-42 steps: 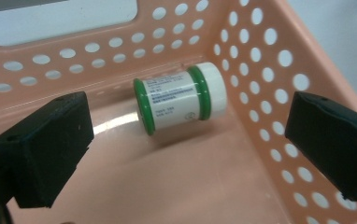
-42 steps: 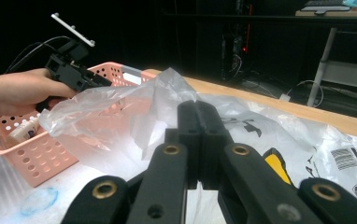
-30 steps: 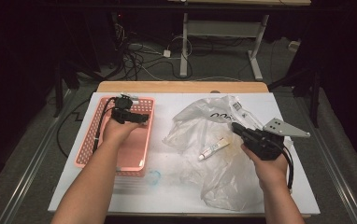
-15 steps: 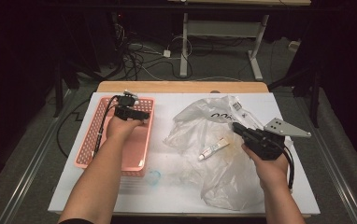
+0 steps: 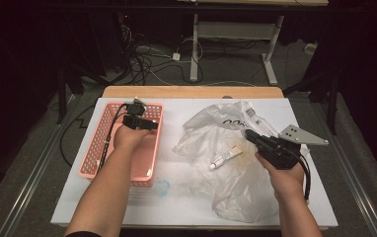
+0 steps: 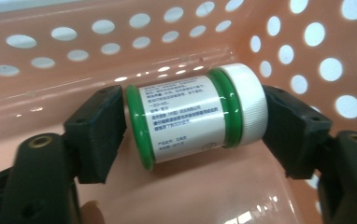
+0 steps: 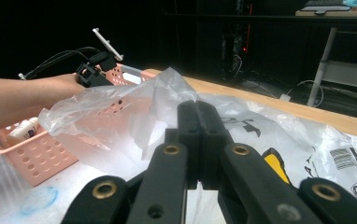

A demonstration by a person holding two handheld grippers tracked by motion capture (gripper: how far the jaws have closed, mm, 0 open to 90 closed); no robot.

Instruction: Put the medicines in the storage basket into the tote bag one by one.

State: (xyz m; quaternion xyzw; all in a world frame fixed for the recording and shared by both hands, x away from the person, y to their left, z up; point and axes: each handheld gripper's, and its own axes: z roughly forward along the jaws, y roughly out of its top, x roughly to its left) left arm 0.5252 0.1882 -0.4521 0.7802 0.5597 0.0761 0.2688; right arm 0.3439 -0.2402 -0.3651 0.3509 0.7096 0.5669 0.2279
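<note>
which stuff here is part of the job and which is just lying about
In the job:
- white jar with green bands, between the left tongs, which have just been closing
- pink basket
- clear plastic bag, pinched by the right tongs

Lying about:
- small tube on the bag
- cables on the floor

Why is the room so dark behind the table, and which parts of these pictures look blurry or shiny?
High view: light falls on the white table, the room behind stays black. Left gripper view: the jar is sharp, the basket floor glares, near jaws blur. Right gripper view: the plastic bag shines, the background stays dim.
</note>
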